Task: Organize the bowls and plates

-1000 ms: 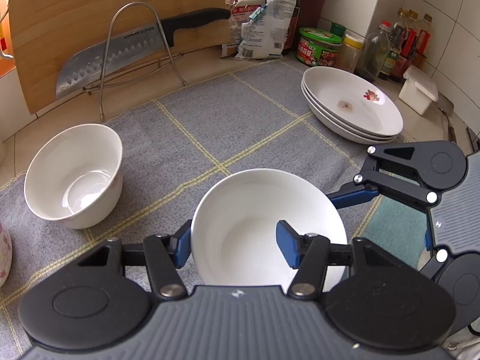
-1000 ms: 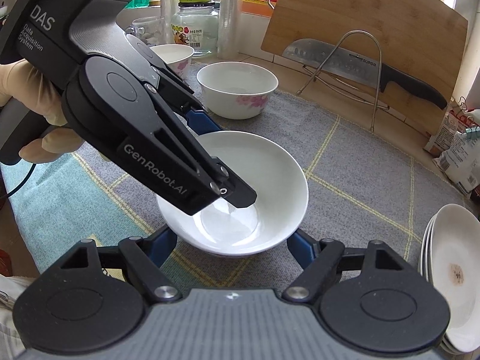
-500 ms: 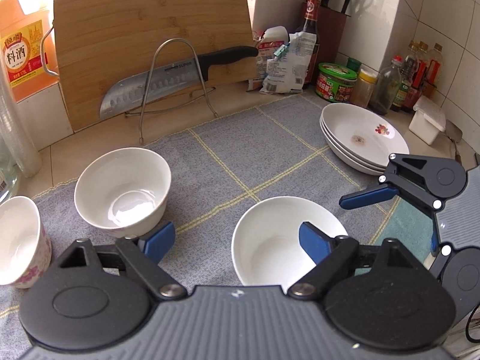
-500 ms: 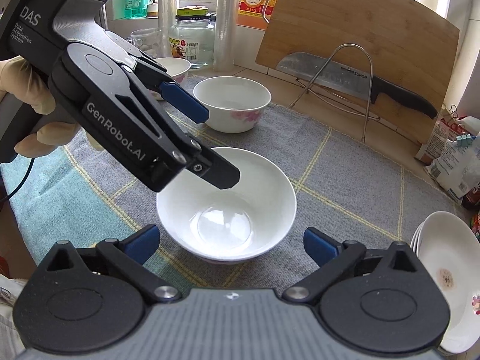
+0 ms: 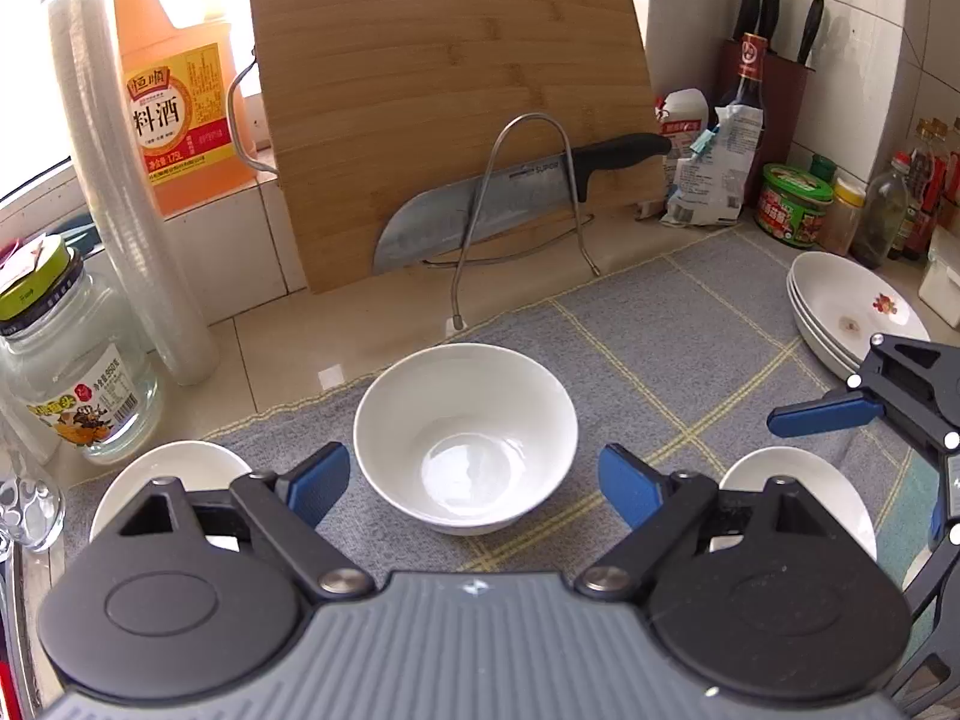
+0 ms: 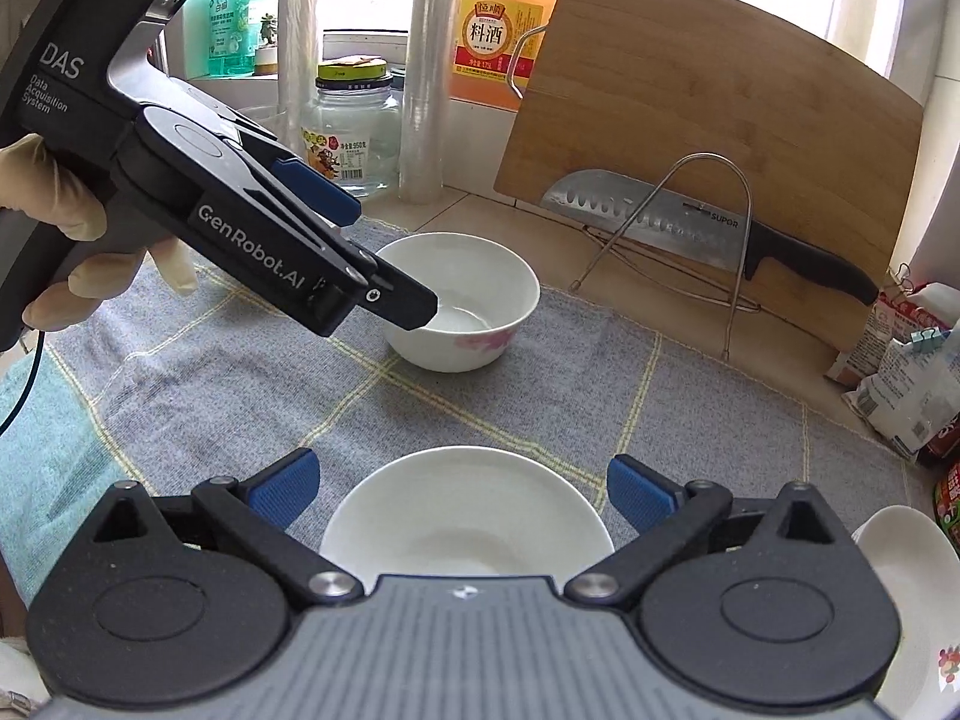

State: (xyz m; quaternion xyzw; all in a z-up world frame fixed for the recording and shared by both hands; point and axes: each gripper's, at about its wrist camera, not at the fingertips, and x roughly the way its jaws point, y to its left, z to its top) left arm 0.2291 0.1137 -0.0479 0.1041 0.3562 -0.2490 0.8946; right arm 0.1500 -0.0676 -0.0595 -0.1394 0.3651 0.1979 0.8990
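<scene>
We hold both grippers agape and empty: left gripper [image 5: 474,483] facing a bowl [image 5: 465,437] at 12 o'clock, right gripper [image 6: 461,492] over another bowl [image 6: 465,519].

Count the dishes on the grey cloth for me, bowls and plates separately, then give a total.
Bowls: 3, namely the middle bowl, the left bowl and the right bowl
Plates: 3, as far as the rims show, all in the stack of plates
Total: 6
</scene>
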